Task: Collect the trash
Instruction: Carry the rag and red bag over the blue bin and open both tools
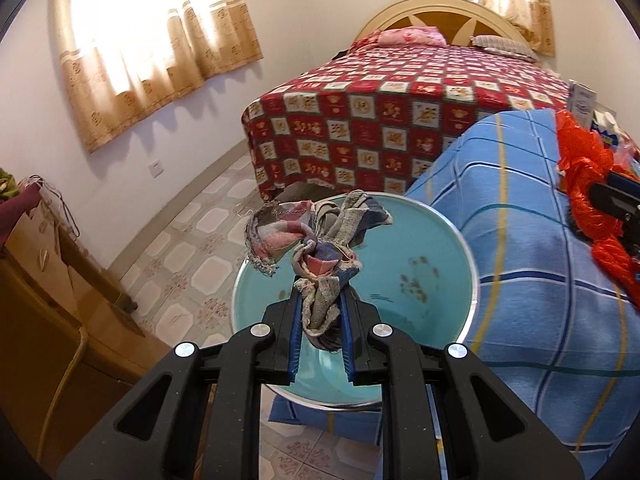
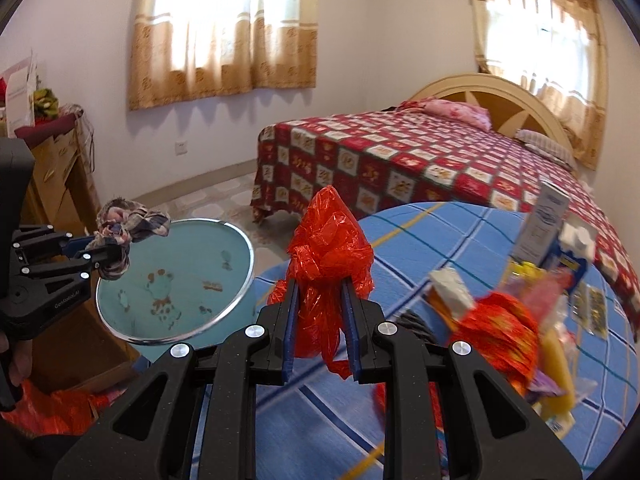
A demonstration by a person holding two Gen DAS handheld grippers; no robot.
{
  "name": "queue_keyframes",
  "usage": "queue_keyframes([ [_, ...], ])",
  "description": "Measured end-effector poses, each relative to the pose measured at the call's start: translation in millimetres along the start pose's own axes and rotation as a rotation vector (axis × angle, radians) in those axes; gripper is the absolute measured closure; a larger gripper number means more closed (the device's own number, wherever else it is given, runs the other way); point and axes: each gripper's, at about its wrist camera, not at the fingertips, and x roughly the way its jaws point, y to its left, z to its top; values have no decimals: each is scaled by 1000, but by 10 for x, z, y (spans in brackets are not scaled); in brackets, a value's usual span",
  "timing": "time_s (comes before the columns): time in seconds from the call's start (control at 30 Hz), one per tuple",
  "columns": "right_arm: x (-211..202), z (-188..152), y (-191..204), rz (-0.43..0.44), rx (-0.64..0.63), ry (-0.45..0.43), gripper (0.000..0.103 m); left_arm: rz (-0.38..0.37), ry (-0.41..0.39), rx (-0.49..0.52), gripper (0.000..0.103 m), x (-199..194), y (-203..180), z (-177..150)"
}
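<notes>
Pale walls (image 2: 420, 40), sunlit curtained windows (image 2: 224, 32), tiled floor (image 1: 192, 256), red-quilted bed (image 2: 400, 160), perhaps wooden cabinet (image 1: 60, 280)

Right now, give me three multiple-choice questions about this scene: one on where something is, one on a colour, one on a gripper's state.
1. Where is the knotted cloth scrap?
A. on the bed
B. in the left gripper, above the teal basin
C. on the floor

2. What colour is the plastic bag in the right gripper?
A. red-orange
B. green
C. white

3. How is the right gripper set?
A. wide open, empty
B. out of sight
C. shut on the bag

Answers: 1 B, the cloth sits between the blue pads over the basin. 2 A, the crinkled plastic is red-orange. 3 C, both pads press the bag.
</notes>
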Motion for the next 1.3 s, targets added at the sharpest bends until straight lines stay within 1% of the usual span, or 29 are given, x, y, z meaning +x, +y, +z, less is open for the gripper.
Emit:
queue_keyframes([
  [0.17, 240, 69, 172, 31, -38, 25, 82, 31, 22, -11, 87, 99, 127, -27],
  [0.33, 432, 136, 338, 59, -70, 44, 82, 81, 35, -7, 87, 170, 234, -52],
  [0.63, 701, 196, 599, 101, -117, 79, 82, 116, 58, -30, 86, 253, 424, -86],
  [1.1, 810, 168, 741, 119, -146, 101, 82, 112, 69, -39, 86, 295, 479, -98],
  [1.3, 814, 168, 761, 119, -148, 102, 81, 95, 72, -42, 85, 303, 441, -97],
])
